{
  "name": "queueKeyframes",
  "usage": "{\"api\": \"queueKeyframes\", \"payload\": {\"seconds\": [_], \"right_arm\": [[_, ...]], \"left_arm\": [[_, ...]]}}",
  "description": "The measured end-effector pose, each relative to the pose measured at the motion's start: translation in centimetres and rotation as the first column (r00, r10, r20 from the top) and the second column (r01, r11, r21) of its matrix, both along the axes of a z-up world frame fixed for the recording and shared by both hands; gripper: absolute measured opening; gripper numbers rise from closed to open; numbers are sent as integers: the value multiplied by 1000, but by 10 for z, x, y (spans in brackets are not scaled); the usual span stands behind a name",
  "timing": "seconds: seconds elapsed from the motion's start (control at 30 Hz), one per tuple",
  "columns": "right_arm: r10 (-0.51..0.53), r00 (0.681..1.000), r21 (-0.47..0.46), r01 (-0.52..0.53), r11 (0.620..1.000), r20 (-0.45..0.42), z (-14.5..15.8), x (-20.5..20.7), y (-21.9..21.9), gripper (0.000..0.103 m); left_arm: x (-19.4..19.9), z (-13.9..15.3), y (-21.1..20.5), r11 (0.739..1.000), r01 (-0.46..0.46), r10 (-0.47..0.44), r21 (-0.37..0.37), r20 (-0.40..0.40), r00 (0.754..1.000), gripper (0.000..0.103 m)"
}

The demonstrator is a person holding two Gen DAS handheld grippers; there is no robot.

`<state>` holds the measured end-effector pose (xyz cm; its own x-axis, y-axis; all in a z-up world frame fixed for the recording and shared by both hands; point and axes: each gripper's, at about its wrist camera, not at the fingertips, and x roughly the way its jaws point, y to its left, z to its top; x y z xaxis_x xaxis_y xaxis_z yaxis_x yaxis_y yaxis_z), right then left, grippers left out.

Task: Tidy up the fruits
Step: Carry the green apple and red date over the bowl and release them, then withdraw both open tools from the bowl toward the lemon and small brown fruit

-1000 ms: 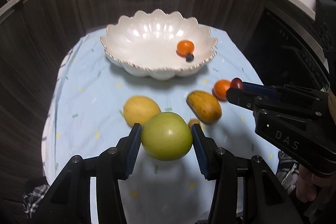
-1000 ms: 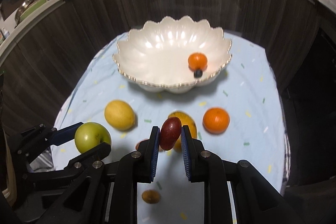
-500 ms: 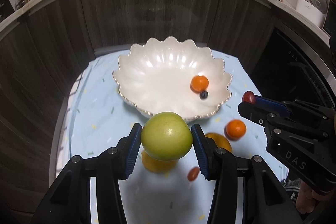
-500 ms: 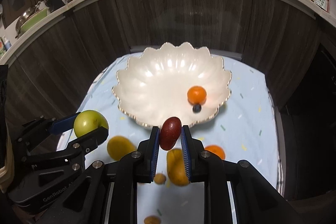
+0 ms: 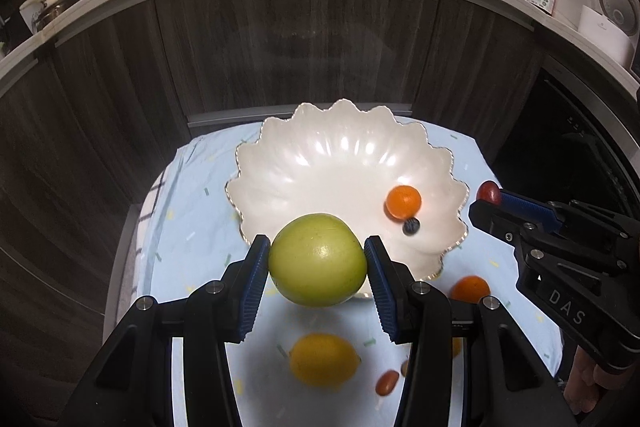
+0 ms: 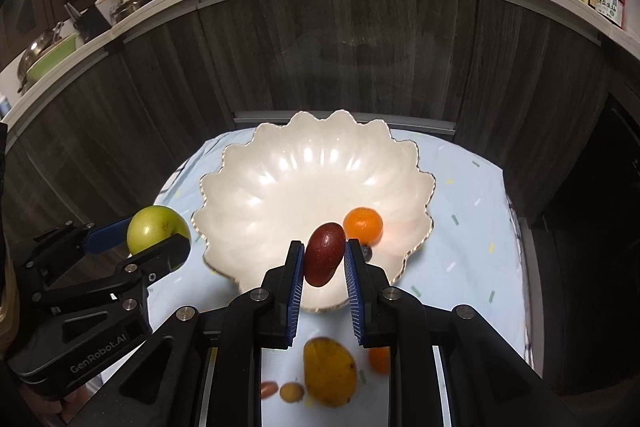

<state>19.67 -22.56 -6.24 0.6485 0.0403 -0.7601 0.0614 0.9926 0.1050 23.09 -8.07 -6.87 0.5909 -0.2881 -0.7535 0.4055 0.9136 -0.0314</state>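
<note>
My left gripper (image 5: 318, 269) is shut on a green apple (image 5: 318, 259), held in the air over the near rim of a white scalloped bowl (image 5: 320, 167). My right gripper (image 6: 323, 261) is shut on a dark red oval fruit (image 6: 324, 253), also above the bowl's (image 6: 280, 195) near rim. Inside the bowl lie a small orange (image 5: 403, 202) (image 6: 363, 225) and a blueberry (image 5: 411, 227). In the right wrist view the apple (image 6: 156, 229) shows at the left; in the left wrist view the red fruit (image 5: 489, 191) shows at the right.
On the light blue cloth (image 5: 192, 227) below lie a lemon (image 5: 323, 359), another orange (image 5: 470, 289), a mango (image 6: 329, 371) and small brown-red fruits (image 5: 387, 382). Dark wooden cabinet fronts (image 6: 340, 59) rise right behind the bowl under a cluttered counter.
Both grippers have risen and moved toward the bowl with their fruits. The bowl now fills the middle of both views and the loose fruits have dropped to the bottom.
</note>
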Motion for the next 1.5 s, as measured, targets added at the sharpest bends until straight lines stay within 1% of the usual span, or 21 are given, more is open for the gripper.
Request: {"api": "queueKeyframes", "payload": {"seconds": [0.23, 0.5, 0.8, 1.0, 1.2, 1.23, 1.27, 1.33, 1.37, 1.4, 1.5], "right_arm": [[-22, 1000, 3, 22, 1000, -20, -11, 19, -5, 22], [-40, 997, 13, 41, 999, -65, -34, 35, -10, 22], [-30, 993, 26, 34, 999, -115, -56, 46, -8, 22], [-15, 992, 39, 20, 999, -125, -61, 49, -5, 22], [-15, 991, 38, 20, 999, -131, -62, 50, -5, 23], [-13, 991, 36, 18, 999, -132, -62, 50, -5, 23], [-13, 991, 33, 17, 999, -133, -62, 49, -5, 23], [-20, 991, 32, 25, 999, -131, -61, 48, -6, 28], [-27, 992, 28, 31, 999, -126, -60, 47, -7, 36], [-34, 992, 22, 37, 999, -119, -59, 46, -7, 42], [-47, 993, 13, 48, 999, -105, -54, 43, -8, 48]], "left_arm": [[23, -10, -6, 1000, -15, 15, 14, -10, 1000, 48], [44, -31, -11, 999, -36, 37, 22, -41, 998, 48], [54, -51, -13, 998, -41, 44, 40, -78, 996, 48], [54, -54, -11, 999, -41, 44, 36, -87, 995, 48], [54, -59, -10, 998, -44, 48, 40, -113, 992, 48], [53, -59, -11, 998, -46, 50, 45, -106, 993, 53], [51, -58, -10, 998, -46, 51, 46, -98, 994, 61], [50, -56, -10, 998, -49, 53, 46, -88, 995, 67], [49, -55, -9, 998, -51, 55, 47, -86, 995, 67], [49, -54, -9, 997, -52, 56, 52, -85, 995, 67], [46, -50, -10, 997, -51, 55, 61, -72, 996, 67]]}}
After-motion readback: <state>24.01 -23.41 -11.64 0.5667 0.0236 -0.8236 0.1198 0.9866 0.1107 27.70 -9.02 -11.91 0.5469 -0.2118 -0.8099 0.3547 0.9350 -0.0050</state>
